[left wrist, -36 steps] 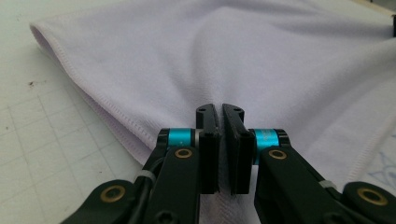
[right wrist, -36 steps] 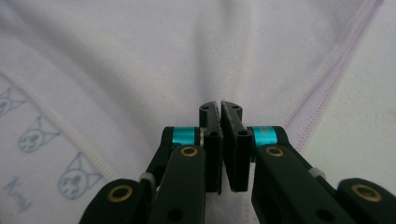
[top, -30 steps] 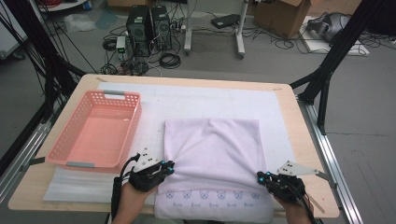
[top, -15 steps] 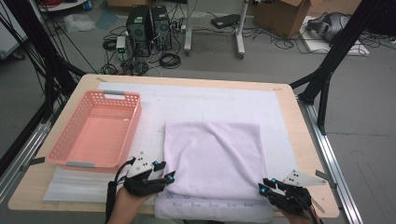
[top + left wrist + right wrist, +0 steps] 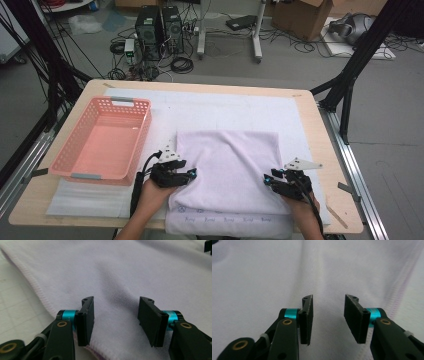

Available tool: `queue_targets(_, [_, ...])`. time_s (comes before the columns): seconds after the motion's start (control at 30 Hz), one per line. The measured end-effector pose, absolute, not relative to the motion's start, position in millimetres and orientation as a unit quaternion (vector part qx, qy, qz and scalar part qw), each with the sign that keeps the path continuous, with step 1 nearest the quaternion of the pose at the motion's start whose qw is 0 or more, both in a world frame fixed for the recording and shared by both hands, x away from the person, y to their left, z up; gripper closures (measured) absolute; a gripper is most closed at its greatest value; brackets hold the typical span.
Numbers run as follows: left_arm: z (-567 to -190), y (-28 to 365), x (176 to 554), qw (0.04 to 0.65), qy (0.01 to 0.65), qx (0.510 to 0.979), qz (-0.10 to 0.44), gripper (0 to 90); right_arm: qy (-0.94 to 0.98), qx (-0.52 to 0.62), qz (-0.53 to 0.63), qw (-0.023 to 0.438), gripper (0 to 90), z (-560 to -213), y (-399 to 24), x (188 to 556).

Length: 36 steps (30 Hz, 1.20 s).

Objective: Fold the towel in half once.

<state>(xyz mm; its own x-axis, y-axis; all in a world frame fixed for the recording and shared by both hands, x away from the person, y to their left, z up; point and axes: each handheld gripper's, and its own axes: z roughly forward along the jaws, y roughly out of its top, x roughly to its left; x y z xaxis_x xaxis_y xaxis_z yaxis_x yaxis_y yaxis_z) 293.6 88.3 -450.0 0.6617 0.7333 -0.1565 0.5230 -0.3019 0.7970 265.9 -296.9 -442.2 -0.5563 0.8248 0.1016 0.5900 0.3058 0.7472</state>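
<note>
I see the wooden table (image 5: 310, 107) under a white mat (image 5: 220, 112), with the folded lilac towel (image 5: 227, 165) at six o'clock and a pink basket (image 5: 102, 140) at nine o'clock of it. My left gripper (image 5: 187, 175) at the towel's left edge and right gripper (image 5: 270, 181) at its right edge have just opened; both jaws stand apart above the cloth, gripping nothing.

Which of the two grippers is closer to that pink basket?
The left gripper. It sits at the towel's left edge, just right of the pink basket's near corner. The right gripper is at the towel's right edge, the towel's whole width farther away.
</note>
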Motion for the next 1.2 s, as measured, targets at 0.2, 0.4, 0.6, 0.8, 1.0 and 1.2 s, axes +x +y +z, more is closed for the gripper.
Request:
queue_targets(0.2, [-450.0,83.1,287.6,0.428,0.379,0.806,0.152,63.4,0.802,0.438,0.373,0.161,86.7,-444.1,-295.6,267.3])
queue_targets(0.4, [-444.0,88.2,280.2,0.451,0.378,0.795,0.147,82.6,0.801,0.432,0.380,0.164,87.9,-438.8,-296.7,260.7])
queue_targets(0.6, [-436.8,97.6,269.7,0.469,0.374,0.789,0.133,83.1,0.801,0.427,0.389,0.158,87.9,-429.5,-303.5,244.8])
queue_targets(0.8, [-429.1,98.8,251.3,0.476,0.357,0.793,0.133,83.0,0.804,0.423,0.389,0.150,87.9,-425.0,-306.8,226.0])
queue_targets(1.0, [-432.8,99.0,239.6,0.465,0.356,0.801,0.126,72.3,0.811,0.425,0.378,0.134,83.9,-427.3,-310.9,211.6])
queue_targets(1.2, [-424.0,111.9,269.9,0.487,0.397,0.766,0.139,45.7,0.778,0.432,0.426,0.162,59.8,-416.1,-318.1,223.7])
